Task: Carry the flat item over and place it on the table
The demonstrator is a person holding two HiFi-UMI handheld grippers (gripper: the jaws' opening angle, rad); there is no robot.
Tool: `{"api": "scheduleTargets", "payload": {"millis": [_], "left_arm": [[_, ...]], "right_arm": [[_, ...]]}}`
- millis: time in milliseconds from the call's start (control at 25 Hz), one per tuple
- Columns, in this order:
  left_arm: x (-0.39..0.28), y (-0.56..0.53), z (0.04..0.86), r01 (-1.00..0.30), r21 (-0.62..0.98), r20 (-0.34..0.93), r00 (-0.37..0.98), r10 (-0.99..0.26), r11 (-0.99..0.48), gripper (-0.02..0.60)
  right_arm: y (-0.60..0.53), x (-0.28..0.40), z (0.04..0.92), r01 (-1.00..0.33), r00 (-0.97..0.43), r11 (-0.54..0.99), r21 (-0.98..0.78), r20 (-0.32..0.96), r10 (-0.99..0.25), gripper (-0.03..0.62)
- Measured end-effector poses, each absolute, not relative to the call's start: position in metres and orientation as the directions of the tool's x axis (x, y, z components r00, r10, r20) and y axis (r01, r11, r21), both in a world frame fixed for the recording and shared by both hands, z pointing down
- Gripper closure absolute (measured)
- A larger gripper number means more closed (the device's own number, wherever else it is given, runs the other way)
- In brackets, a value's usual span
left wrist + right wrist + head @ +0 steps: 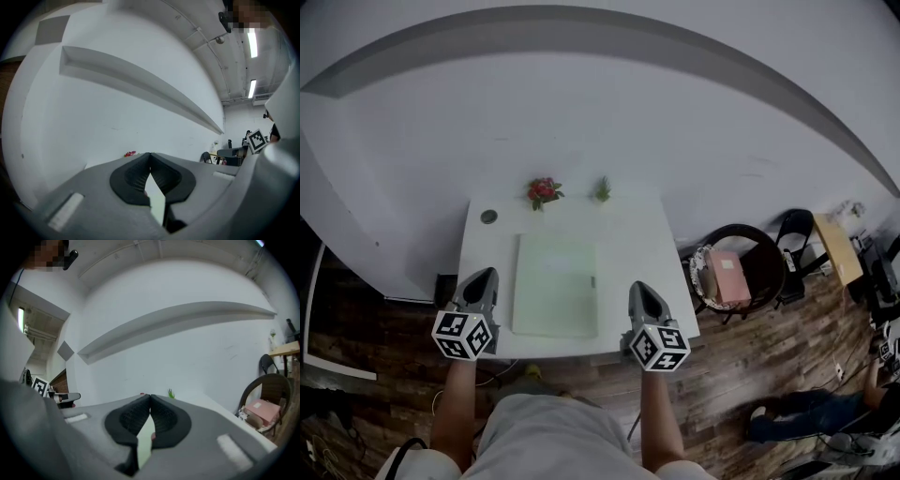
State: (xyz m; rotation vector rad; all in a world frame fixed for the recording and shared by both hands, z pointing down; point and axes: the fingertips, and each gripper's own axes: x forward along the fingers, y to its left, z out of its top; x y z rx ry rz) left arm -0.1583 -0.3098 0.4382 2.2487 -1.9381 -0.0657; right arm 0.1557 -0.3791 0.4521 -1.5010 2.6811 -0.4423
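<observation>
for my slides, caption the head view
Both shut, the left gripper and right gripper flank a pale green board on the white table.

left tongs [485, 275]: jaws pressed together, pointing level
right tongs [639, 288]: jaws pressed together, near level
forearms [456, 412]: bare, stretched forward

Board [555, 286] lies mid-tabletop [637, 244].
Behind it, left to right: disc [488, 217], flower [543, 191], plant [602, 189]. Left tongs [484, 276] and right tongs [639, 289] flank its near end; chair [759, 253] stands right of the tabletop.

Pale green rectangular sheet [555, 286], lying flat, mid white table [633, 242]
</observation>
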Motion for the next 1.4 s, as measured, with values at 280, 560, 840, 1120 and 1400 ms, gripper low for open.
{"api": "scheduleTargets", "payload": {"millis": [280,560,840,1120,1400], "left_arm": [[-0.155,-0.305,0.413,-0.981,0.12,0.012,0.157,-0.988,-0.154,0.574],[-0.158,-0.299,0.402,-0.986,0.089,-0.02,0.137,-0.99,-0.138,0.574],[-0.164,-0.295,0.398,-0.987,0.1,-0.022,0.121,-0.992,-0.123,0.574],[-0.16,-0.3,0.39,-0.986,0.099,-0.034,0.128,-0.991,-0.131,0.574],[-0.159,-0.303,0.391,-0.984,0.112,-0.034,0.136,-0.99,-0.139,0.574]], "right_arm": [[-0.37,0.161,0.432,-0.832,-0.523,0.501,-0.236,0.037,-0.851,0.591],[-0.369,0.168,0.424,-0.828,-0.527,0.508,-0.237,0.019,-0.85,0.591],[-0.372,0.179,0.416,-0.839,-0.521,0.51,-0.191,0.01,-0.853,0.591],[-0.374,0.189,0.413,-0.848,-0.504,0.495,-0.19,0.0,-0.864,0.591],[-0.377,0.188,0.415,-0.849,-0.502,0.492,-0.193,0.002,-0.865,0.591]]}}
